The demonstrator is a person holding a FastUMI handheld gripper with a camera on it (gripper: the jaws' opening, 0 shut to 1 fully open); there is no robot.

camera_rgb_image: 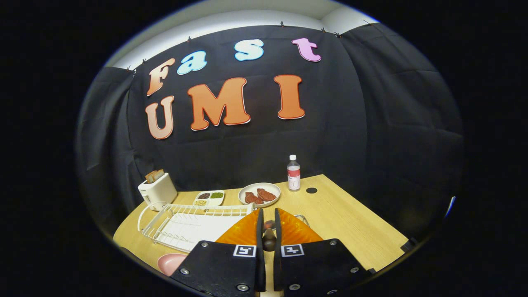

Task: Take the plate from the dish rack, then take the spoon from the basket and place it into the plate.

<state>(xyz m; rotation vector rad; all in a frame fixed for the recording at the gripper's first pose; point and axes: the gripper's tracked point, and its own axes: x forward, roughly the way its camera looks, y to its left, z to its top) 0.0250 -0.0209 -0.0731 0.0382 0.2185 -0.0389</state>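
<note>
Between the two fingers of the gripper (268, 222), in the gripper view, a slim dark handle with a rounded end stands in the narrow gap: the spoon (269, 235). Both fingers sit close together and press against its sides, so they are clamped on it, lifted above the wooden table (350, 222).

Just to the left of the fingers lies the white wire dish rack (181, 225), with no plate in its slots. Nearer, beside the left finger's base, the pink plate (171, 262) rests flat on the table, partly hidden by the gripper body. A bit of wire, perhaps the basket (303, 217), peeks out behind the right finger; I cannot tell more of it.

Beyond the fingers sit a white dish of reddish meat (259, 194), a divided tray of seasonings (209, 198), a toaster with bread (157, 190) and a water bottle (293, 173).
</note>
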